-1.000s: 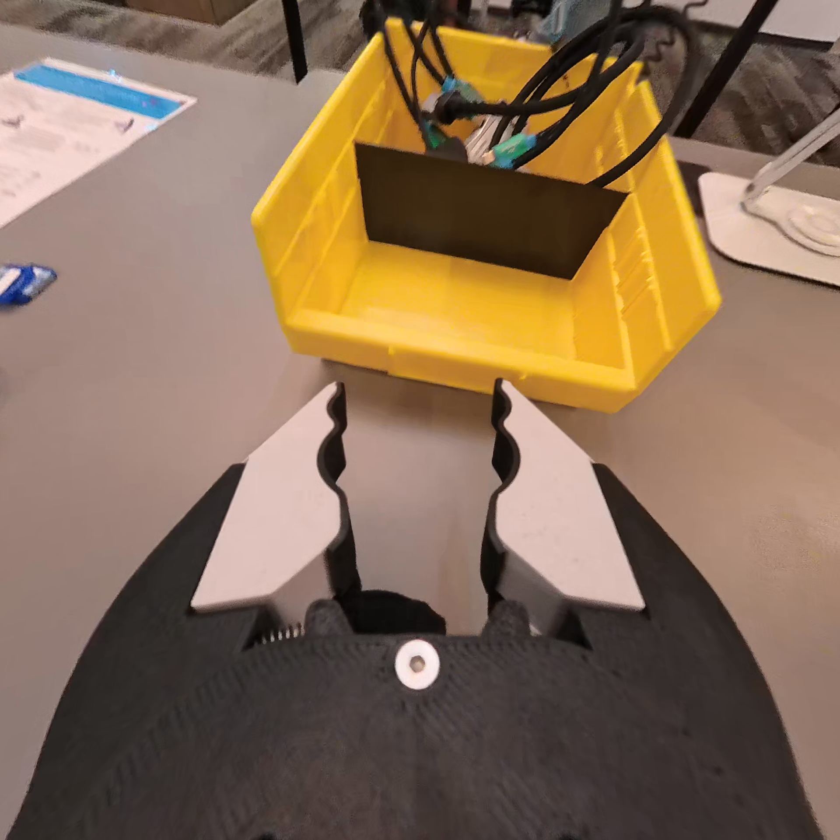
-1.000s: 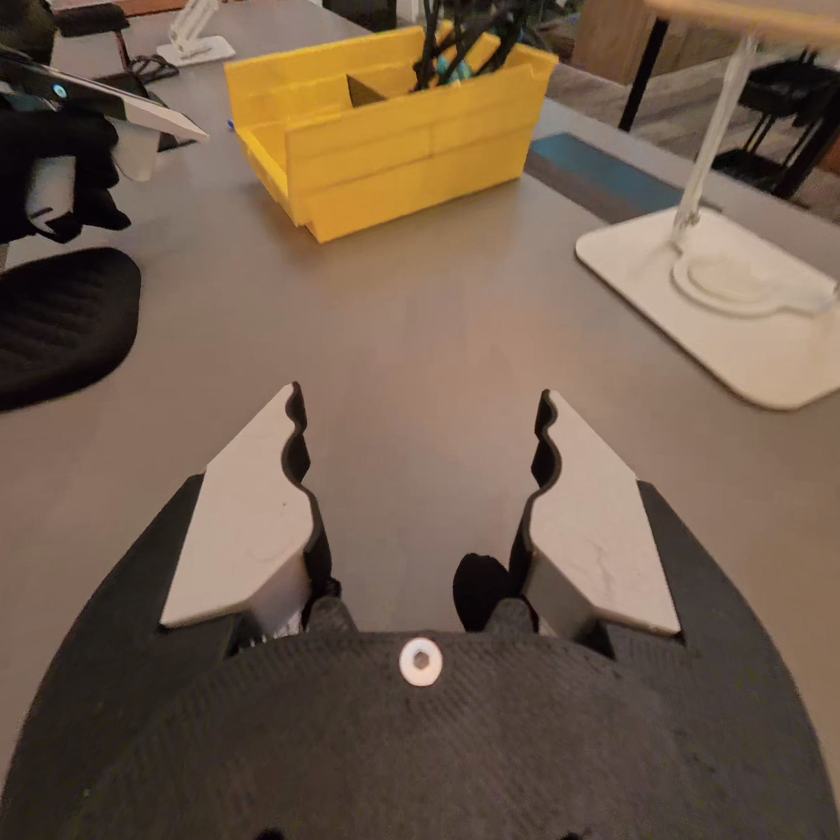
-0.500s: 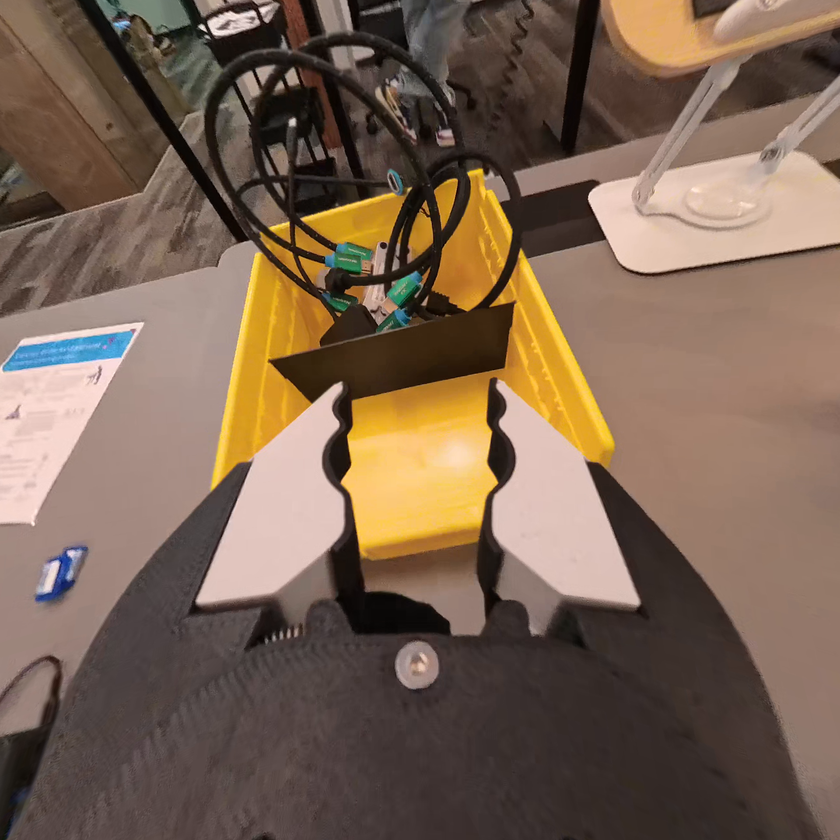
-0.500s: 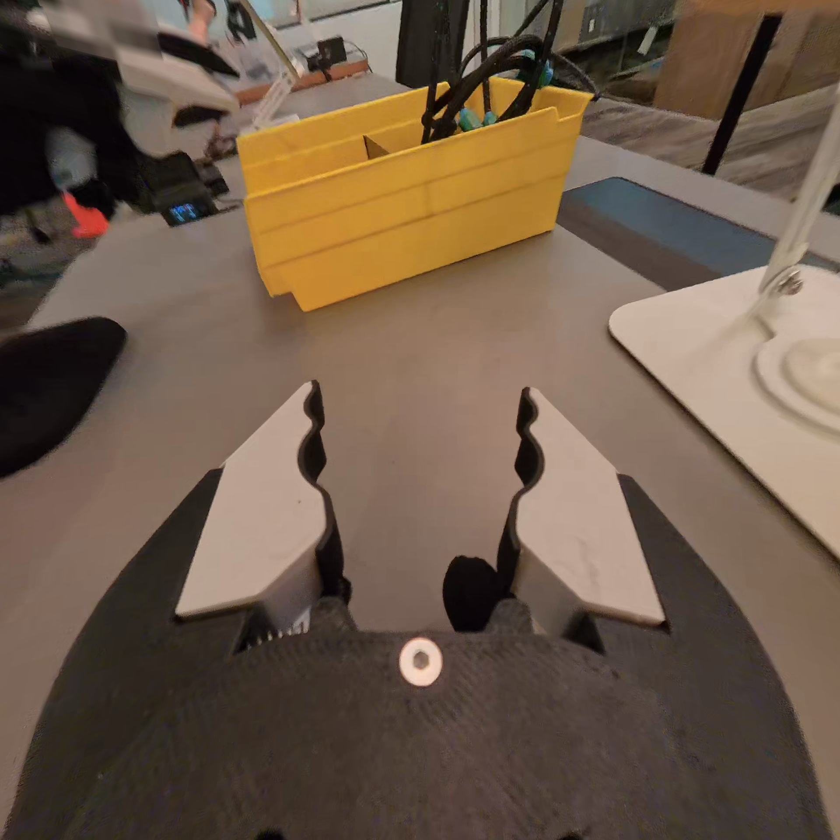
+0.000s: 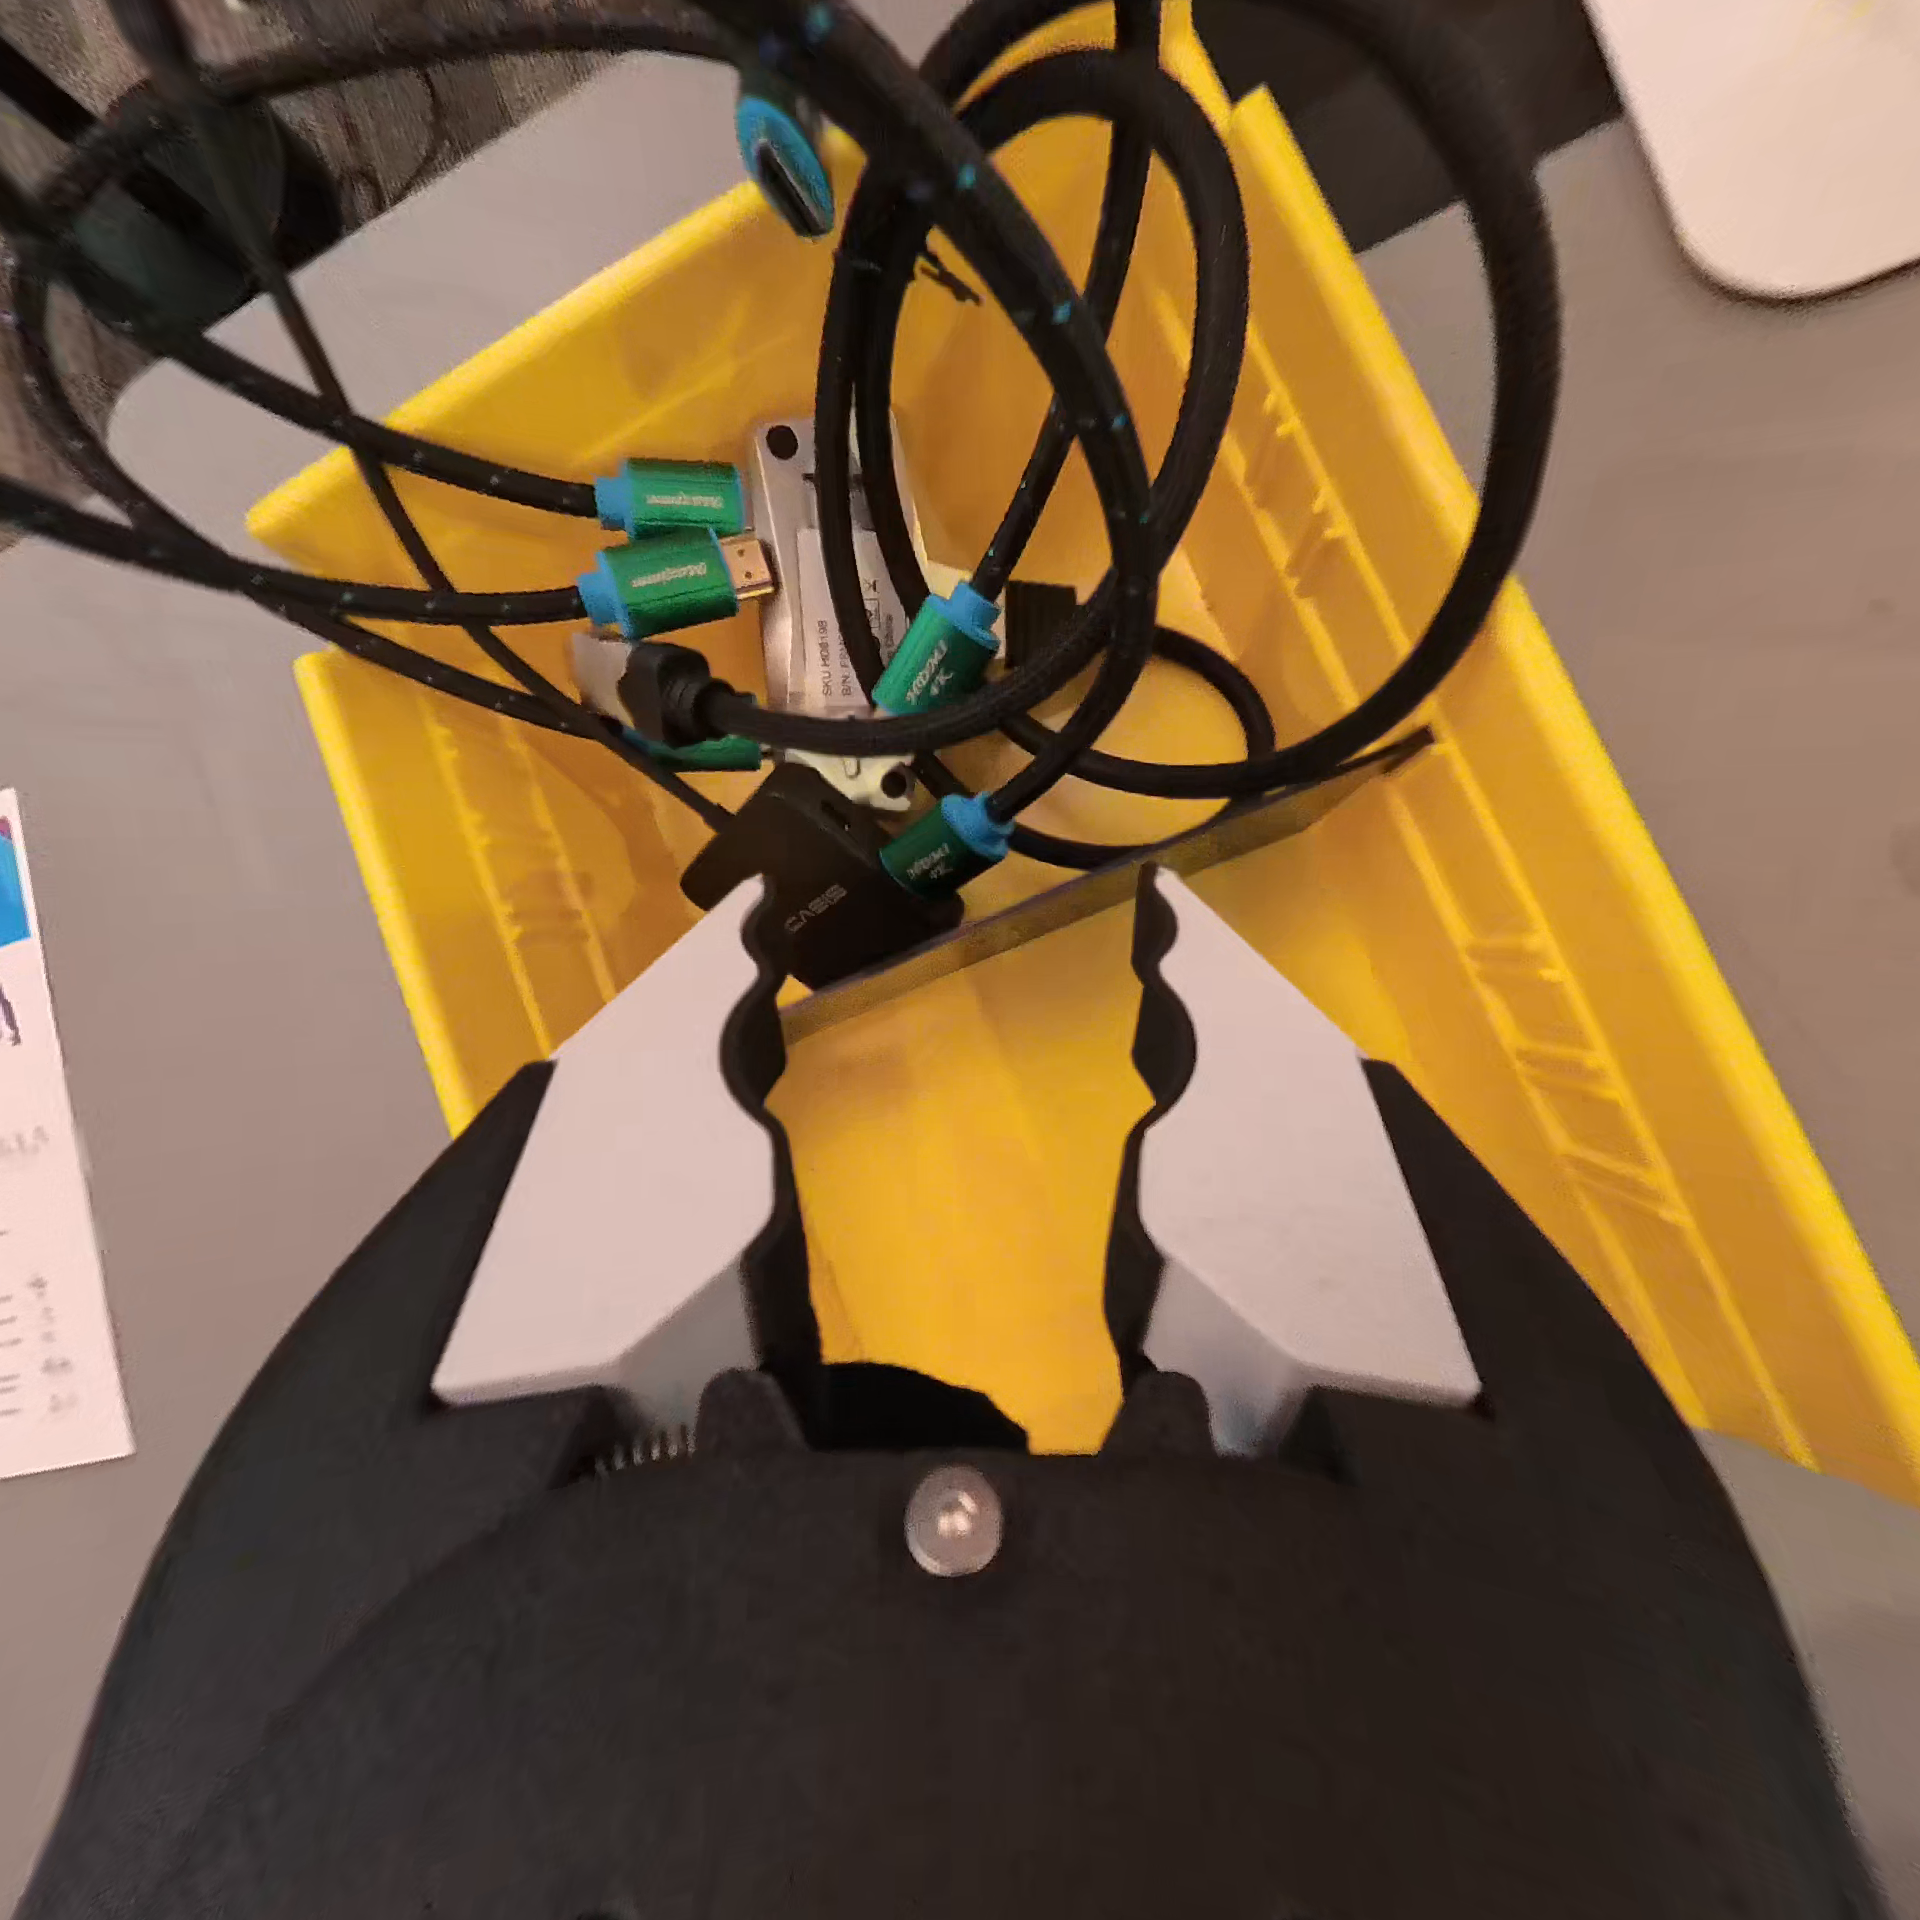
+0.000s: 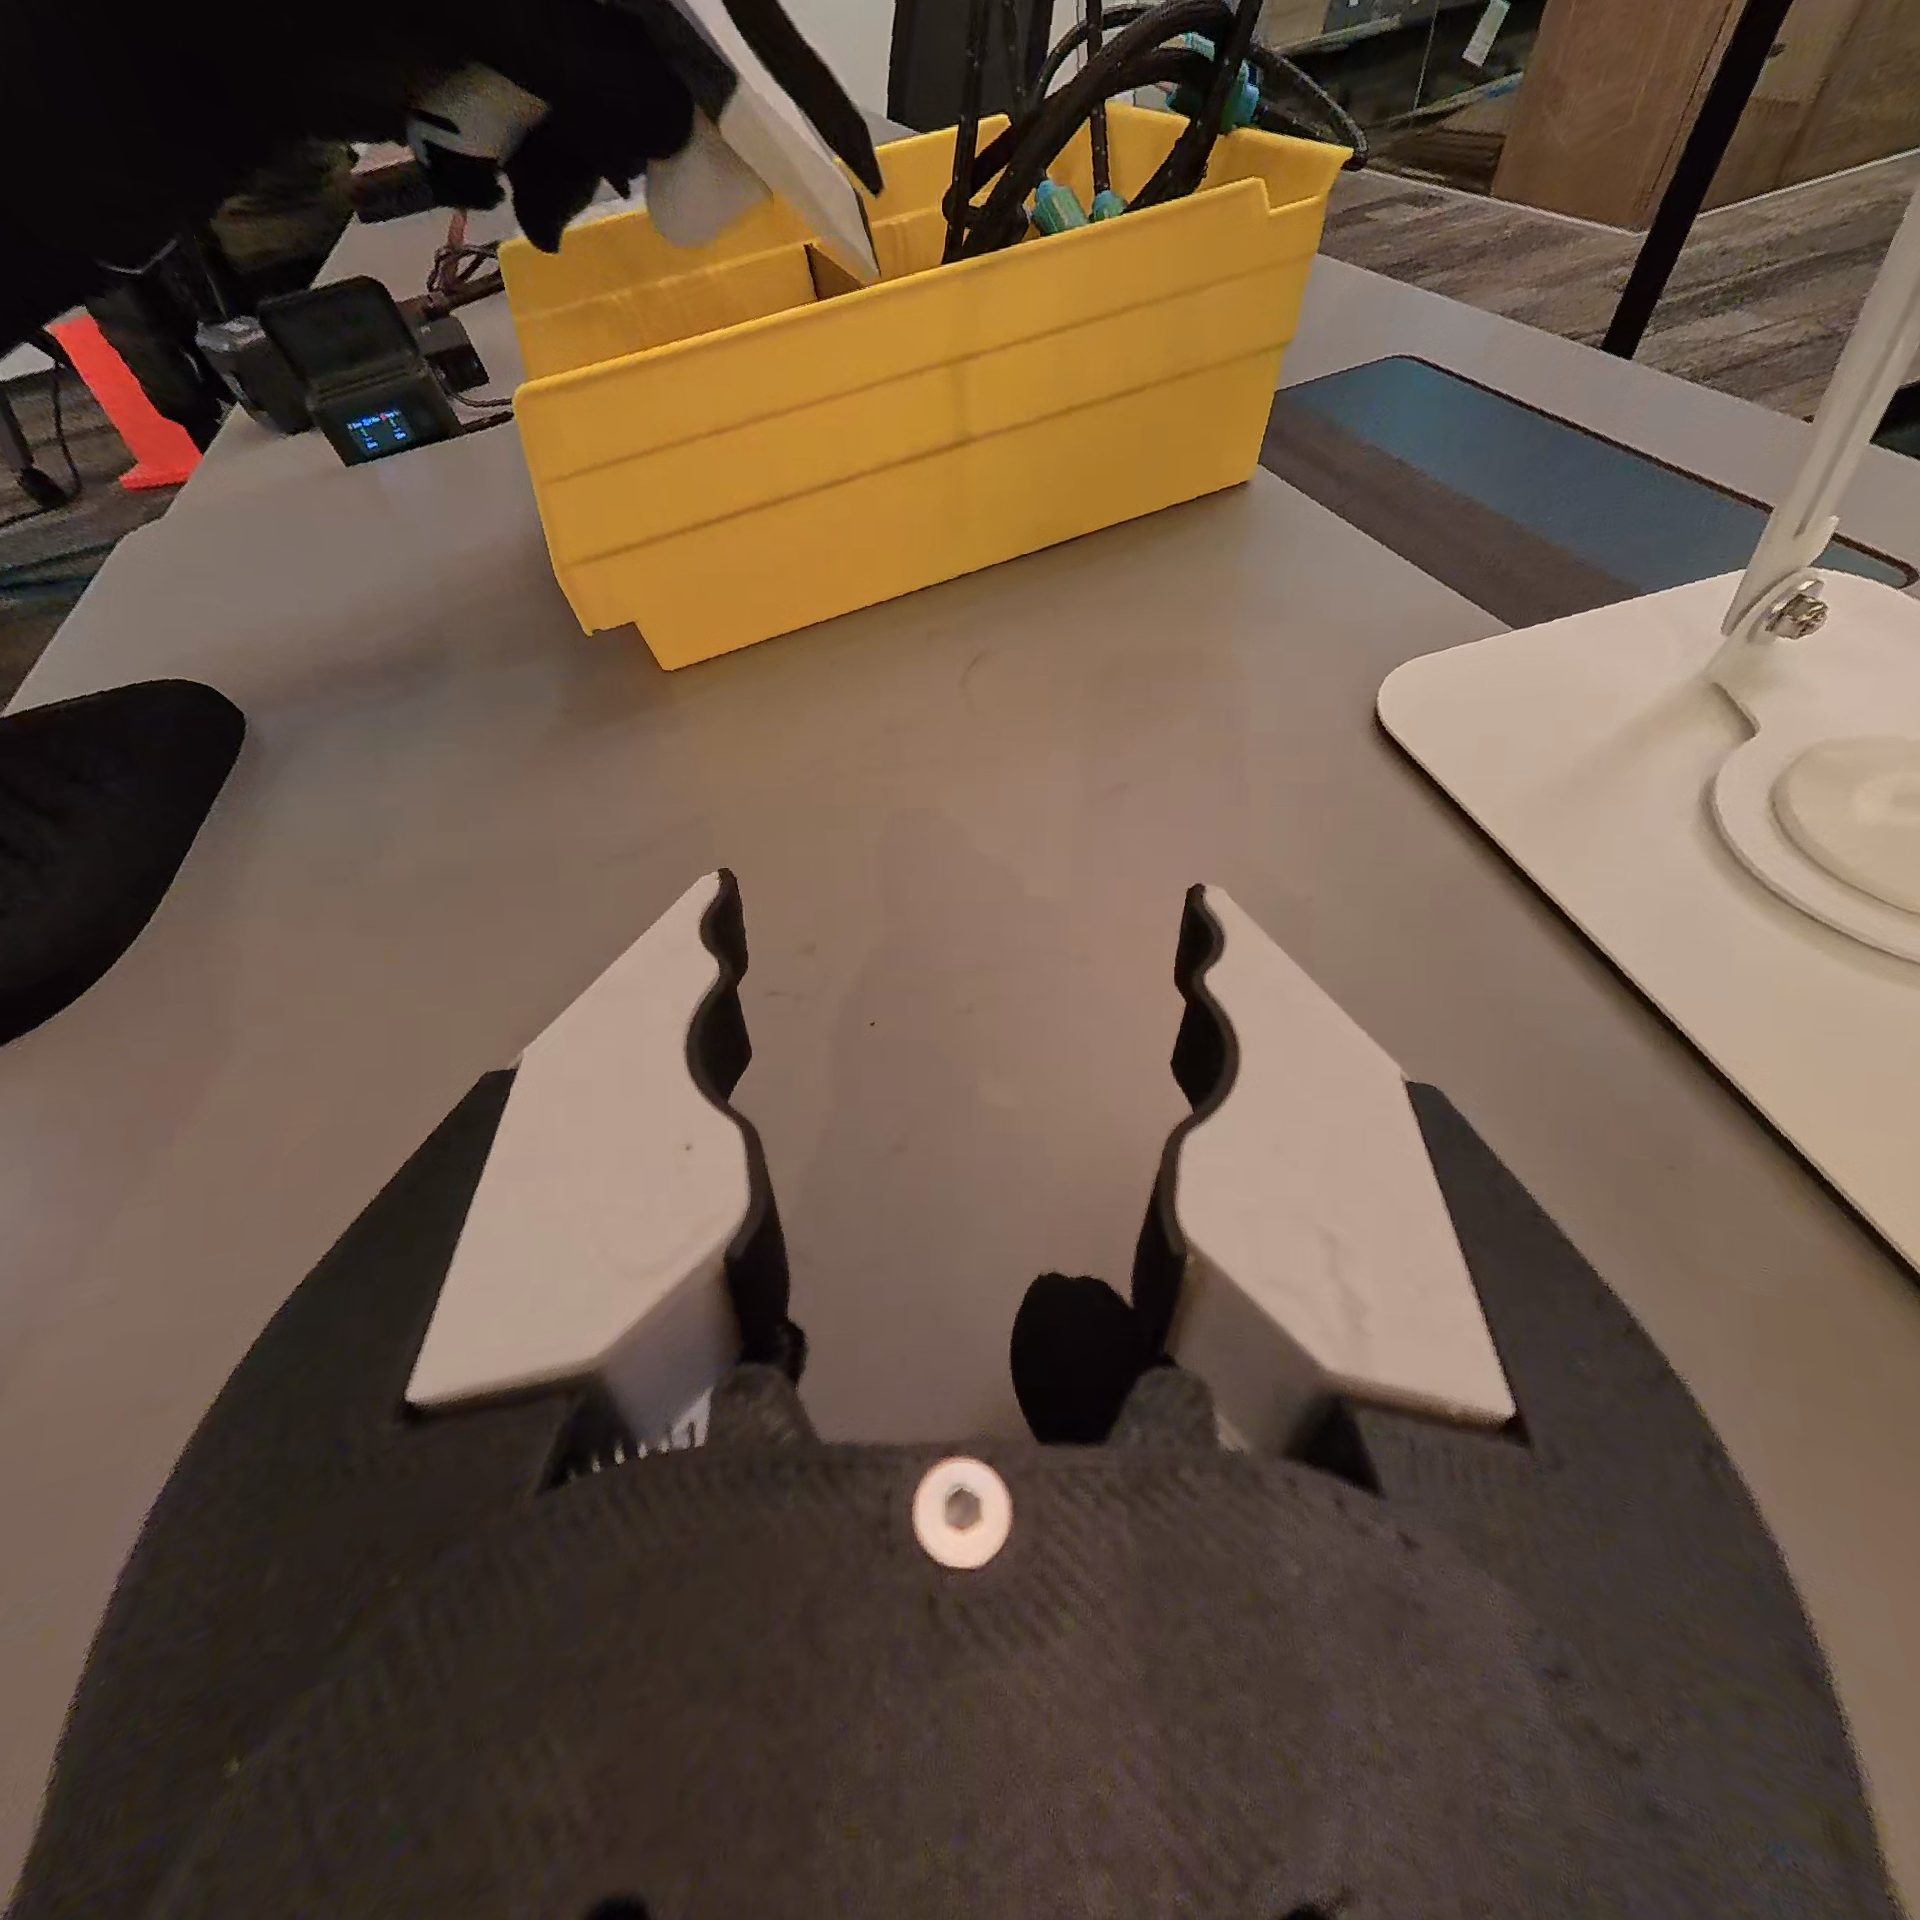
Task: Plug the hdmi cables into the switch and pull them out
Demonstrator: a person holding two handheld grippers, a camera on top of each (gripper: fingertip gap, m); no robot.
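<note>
A yellow bin (image 5: 1392, 665) holds a tangle of black braided HDMI cables (image 5: 1049, 343) with green plugs (image 5: 665, 582), a silver switch (image 5: 821, 582) and a small black box (image 5: 821, 894). A black divider (image 5: 1226, 852) crosses the bin. My left gripper (image 5: 940, 904) is open and empty, above the bin's empty front compartment, its tips at the divider and the black box. My right gripper (image 6: 961, 899) is open and empty over the bare table, well short of the bin (image 6: 914, 416). The left gripper (image 6: 810, 187) shows there, over the bin.
A white stand base (image 6: 1662, 790) lies on the grey table at the right. A printed sheet (image 5: 42, 1143) lies left of the bin. A small black device with a lit screen (image 6: 364, 374) sits beyond the bin's left end. A black rounded object (image 6: 94, 831) is at the left. Spacing between my two grippers at the tips: around 30 cm.
My left gripper has moved forward and over the bin, tilting down toward the cables. My right gripper has moved closer to the bin and narrowed its opening a little.
</note>
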